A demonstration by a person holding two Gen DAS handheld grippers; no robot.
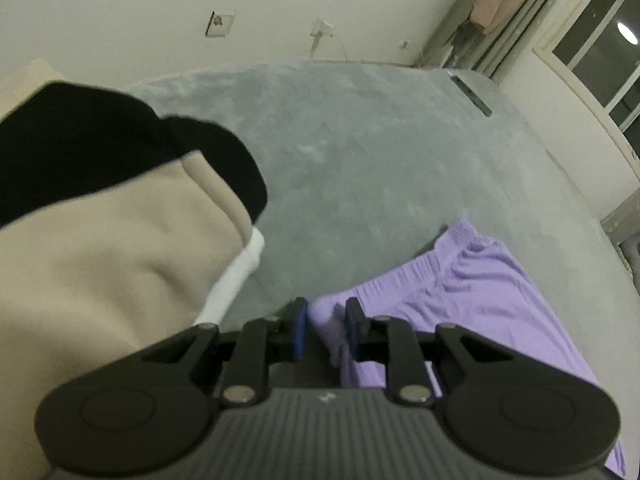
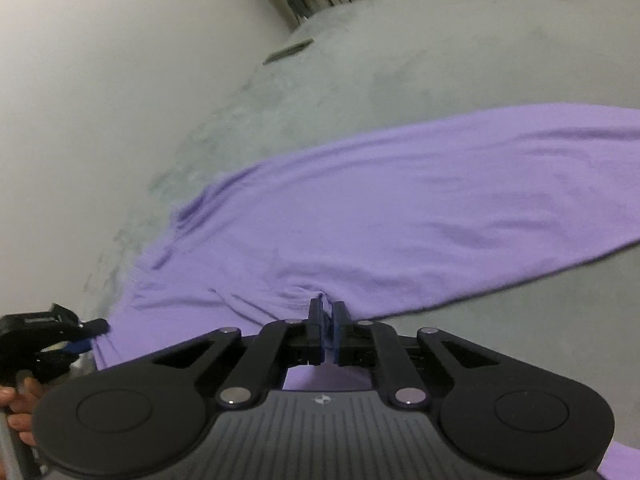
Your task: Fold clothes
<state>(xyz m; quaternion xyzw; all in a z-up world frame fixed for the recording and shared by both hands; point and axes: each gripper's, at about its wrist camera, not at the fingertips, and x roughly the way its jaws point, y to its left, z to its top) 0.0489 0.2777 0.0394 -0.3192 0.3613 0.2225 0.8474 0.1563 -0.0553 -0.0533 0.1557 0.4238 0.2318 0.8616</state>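
Note:
A purple garment (image 1: 460,292) with an elastic waistband lies spread on the grey plush bed cover (image 1: 360,152). In the left wrist view, my left gripper (image 1: 326,316) is shut on a bunched corner of it, the cloth pinched between the blue pads. The right wrist view shows the same purple garment (image 2: 400,208) stretching away to the right. My right gripper (image 2: 328,320) is shut on a thin fold at its near edge. My left gripper (image 2: 91,336) also shows there at the far left, at the garment's left end, with a hand (image 2: 18,404) behind it.
A pile of beige, black and white clothes (image 1: 100,260) lies on the bed to the left of the left gripper. A dark flat object (image 1: 472,96) rests at the bed's far corner. Beyond the bed are a wall (image 1: 160,0) and a window (image 1: 600,48).

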